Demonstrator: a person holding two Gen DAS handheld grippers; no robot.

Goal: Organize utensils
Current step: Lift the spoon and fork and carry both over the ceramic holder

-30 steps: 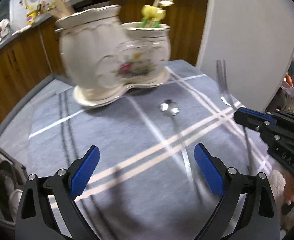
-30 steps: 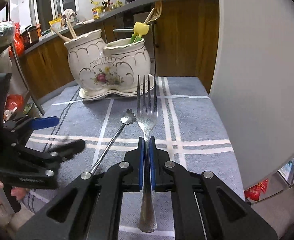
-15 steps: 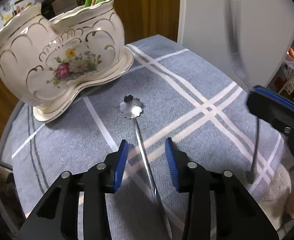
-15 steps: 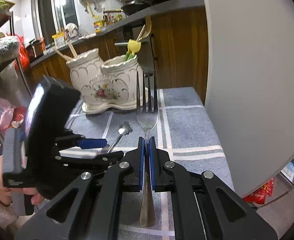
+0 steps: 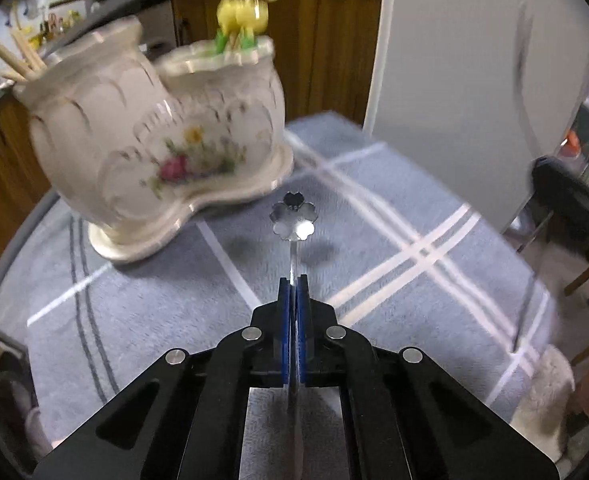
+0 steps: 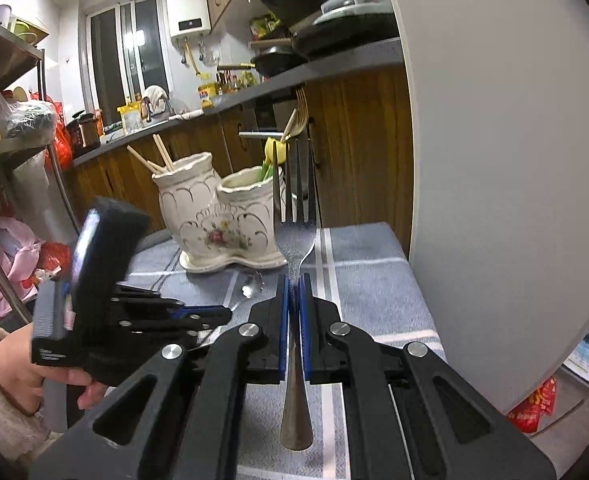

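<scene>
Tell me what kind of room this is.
Most likely a home kitchen: a worktop crowded with bottles, a wall water heater, pans on a shelf, and a ceramic utensil holder.

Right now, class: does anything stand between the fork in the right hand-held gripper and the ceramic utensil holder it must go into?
Nothing visible does. The right hand-held gripper holds the fork upright above the cloth; the ceramic utensil holder stands behind it, its mouths open at the top. The flower-headed spoon lies lower, off to the left.

Small table (image 5: 2,264) wearing a grey-blue white-striped cloth (image 5: 394,280), cream floral ceramic double-pot holder (image 5: 154,152) sitting on it
</scene>
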